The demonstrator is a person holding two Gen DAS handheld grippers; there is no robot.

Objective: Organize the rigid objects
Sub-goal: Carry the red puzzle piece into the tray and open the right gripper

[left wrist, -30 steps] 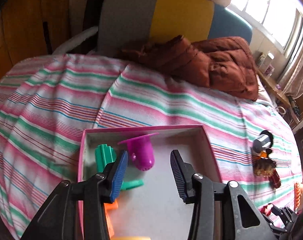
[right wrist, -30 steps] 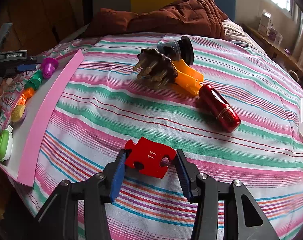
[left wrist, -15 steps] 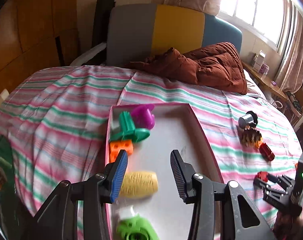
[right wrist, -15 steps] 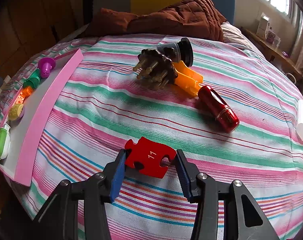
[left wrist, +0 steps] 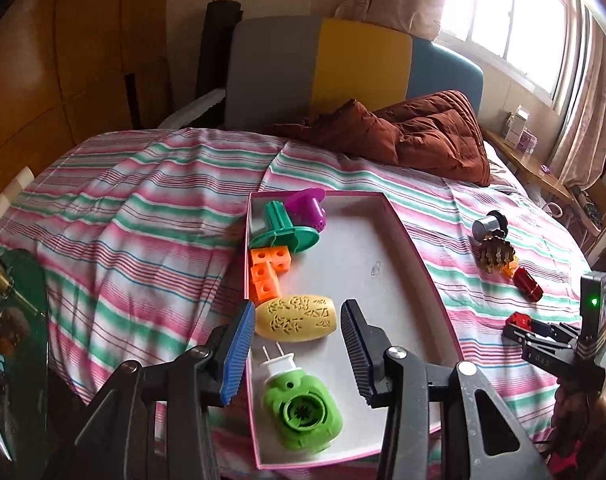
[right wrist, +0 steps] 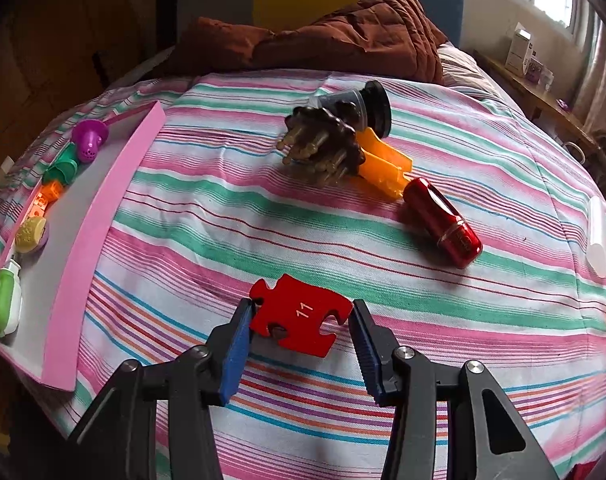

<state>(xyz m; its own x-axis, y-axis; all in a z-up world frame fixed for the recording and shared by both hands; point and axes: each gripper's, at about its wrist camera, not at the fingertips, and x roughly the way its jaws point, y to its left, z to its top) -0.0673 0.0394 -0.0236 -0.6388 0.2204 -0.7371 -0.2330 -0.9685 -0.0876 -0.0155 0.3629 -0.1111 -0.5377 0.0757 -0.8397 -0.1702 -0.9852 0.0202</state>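
A pink tray (left wrist: 423, 264) with a white floor lies on the striped bed. It holds a purple cup (left wrist: 307, 208), a green piece (left wrist: 283, 232), orange blocks (left wrist: 267, 268), a yellow oval (left wrist: 297, 318) and a green plug-in device (left wrist: 303, 410). My left gripper (left wrist: 295, 348) hovers open above the tray's near end, with the yellow oval seen between its fingers and nothing held. My right gripper (right wrist: 301, 306) is shut on a red puzzle piece (right wrist: 299, 320) marked 11, low over the bedspread. The left wrist view also shows the right gripper (left wrist: 519, 326) at the right.
Loose on the bedspread beyond the puzzle piece lie a brown spiky piece (right wrist: 323, 152), an orange clip (right wrist: 383, 168), a red cylinder (right wrist: 443, 220) and a black-capped jar (right wrist: 359, 104). A white tube (right wrist: 597, 232) lies far right. A brown quilt (right wrist: 343, 28) covers the head end.
My left gripper has drawn back and up from the tray's far end, so the whole tray now shows. The right gripper and the puzzle piece have stayed put.
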